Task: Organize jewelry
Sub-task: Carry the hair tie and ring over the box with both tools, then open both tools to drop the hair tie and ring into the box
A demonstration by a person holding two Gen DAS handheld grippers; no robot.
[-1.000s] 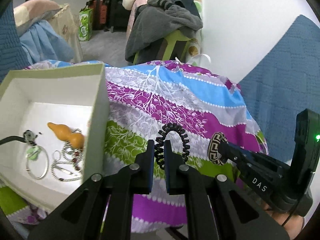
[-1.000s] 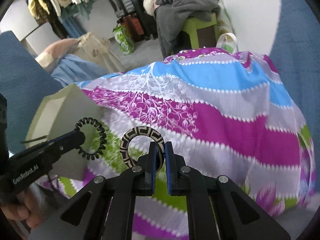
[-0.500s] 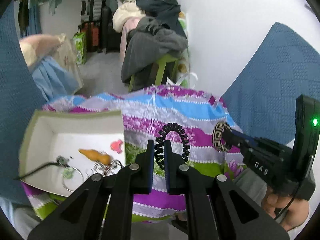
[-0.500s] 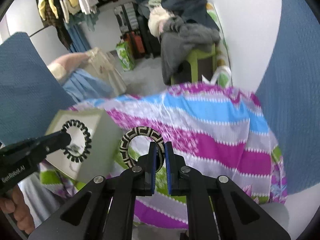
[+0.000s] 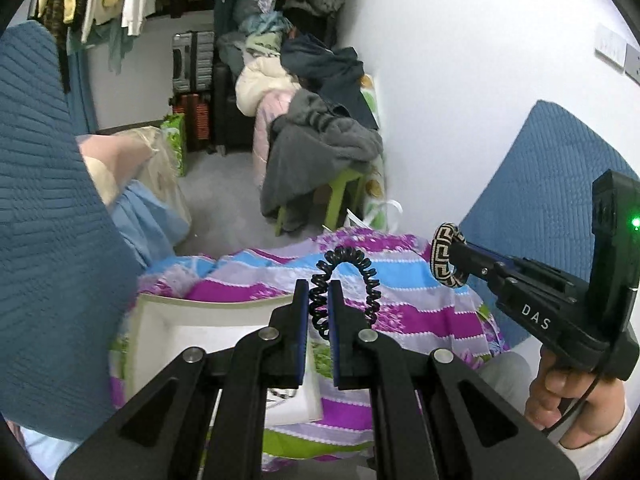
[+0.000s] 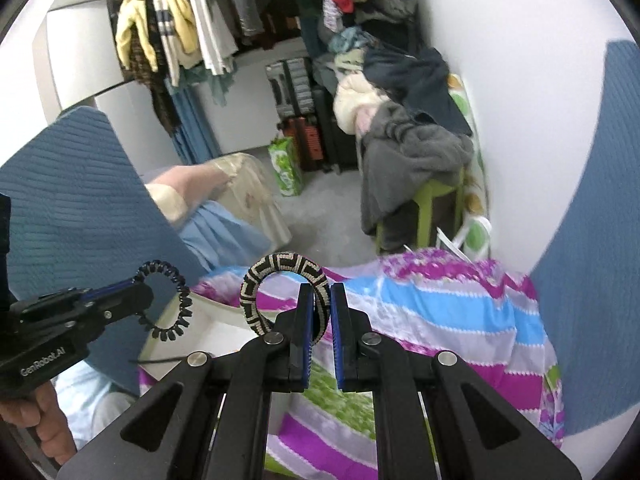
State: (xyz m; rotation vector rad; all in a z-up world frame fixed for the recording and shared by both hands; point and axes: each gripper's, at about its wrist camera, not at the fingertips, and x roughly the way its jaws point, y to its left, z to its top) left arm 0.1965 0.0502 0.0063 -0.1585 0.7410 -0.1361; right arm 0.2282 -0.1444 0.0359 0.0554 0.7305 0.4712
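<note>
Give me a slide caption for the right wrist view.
Right hand-held gripper lifts patterned bangle; left hand-held gripper holds black coil band.

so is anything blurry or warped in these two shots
Left wrist view: strong fisheye bending with dark corners; the left gripper and black coil hair tie are sharp. Right wrist view: same bending; the patterned bracelet is sharp, the floral cloth below is smeared.

1. Left wrist view: looks forward along the left gripper (image 5: 319, 312), raised above the striped cloth (image 5: 404, 300), facing the clothes corner; right gripper (image 5: 452, 258) at right.
2. Right wrist view: parallel, same cloth (image 6: 440, 312); left gripper (image 6: 140, 292) at left.
</note>
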